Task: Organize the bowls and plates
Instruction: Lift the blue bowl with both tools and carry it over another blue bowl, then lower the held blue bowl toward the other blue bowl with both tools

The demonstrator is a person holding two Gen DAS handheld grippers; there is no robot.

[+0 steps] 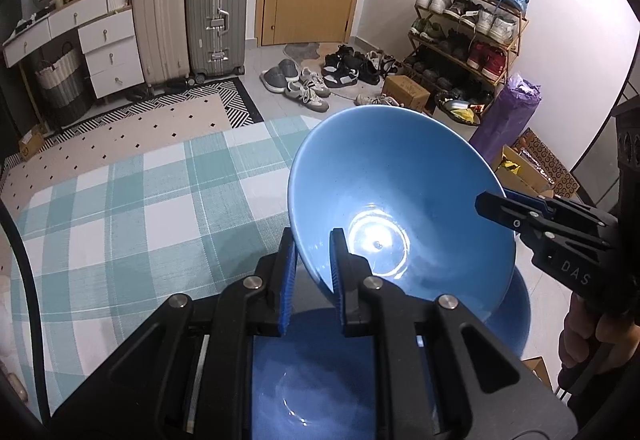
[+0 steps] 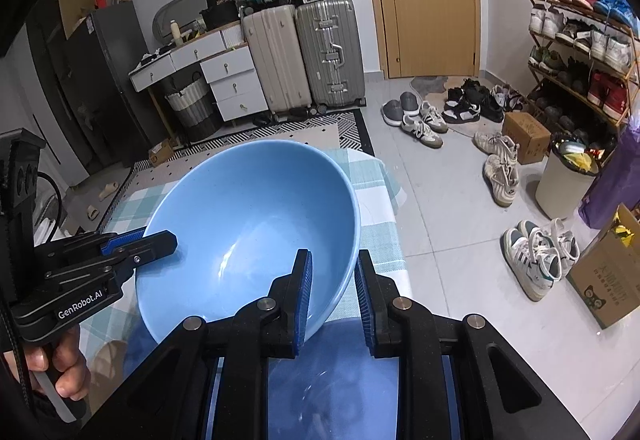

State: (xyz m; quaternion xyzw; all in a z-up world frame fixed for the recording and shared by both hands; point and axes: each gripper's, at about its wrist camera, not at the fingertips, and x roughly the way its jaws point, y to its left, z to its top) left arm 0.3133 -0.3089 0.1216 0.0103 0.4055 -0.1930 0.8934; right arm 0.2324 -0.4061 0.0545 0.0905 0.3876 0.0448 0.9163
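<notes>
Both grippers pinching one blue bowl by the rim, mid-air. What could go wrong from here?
1. The blue bowl hangs tilted, held only at thin rim edges by the left gripper and right gripper; if the hands drift apart or twist, it may slip.
2. A second bowl sits right below; a drop would likely strike it.
3. The table edge is close; a slip could reach the tiled floor.

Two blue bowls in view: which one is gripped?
The lighter blue bowl, raised and tilted, clamped at opposite rim edges by both grippers. The darker bowl sits beneath, untouched.
</notes>
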